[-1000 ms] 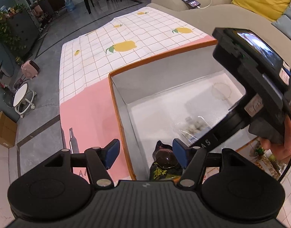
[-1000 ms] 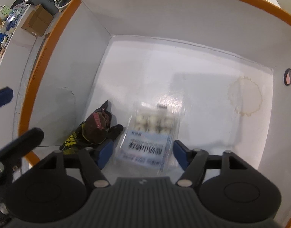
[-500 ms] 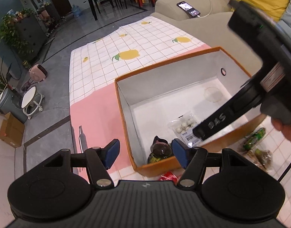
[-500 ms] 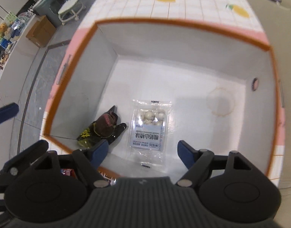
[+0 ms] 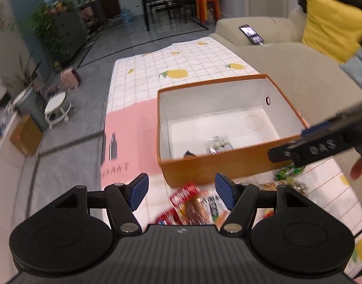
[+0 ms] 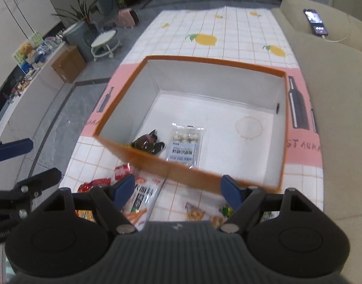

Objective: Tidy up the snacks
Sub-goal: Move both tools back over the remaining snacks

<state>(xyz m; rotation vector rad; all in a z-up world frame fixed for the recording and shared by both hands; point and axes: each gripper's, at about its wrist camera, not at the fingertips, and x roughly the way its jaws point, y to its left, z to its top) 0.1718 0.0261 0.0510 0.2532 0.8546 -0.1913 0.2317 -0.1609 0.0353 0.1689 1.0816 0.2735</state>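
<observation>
Left wrist view: orange box (image 5: pixel 228 165) holds a clear pack (image 5: pixel 218 144) by its near wall; left gripper (image 5: pixel 182 190) spread over red snack packets (image 5: pixel 185 201) at the tablecloth's (image 5: pixel 181 56) near edge. Right wrist view: right gripper (image 6: pixel 178 190) spread, empty, above the box's near rim; dark packet (image 6: pixel 146 142) beside the pack inside

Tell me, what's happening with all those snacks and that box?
Someone is tidying snacks into the orange box. Two packets are already inside: a clear packet of white balls and a dark packet. More snacks wait on the tablecloth in front. Both the left gripper and right gripper are open and empty.
</observation>
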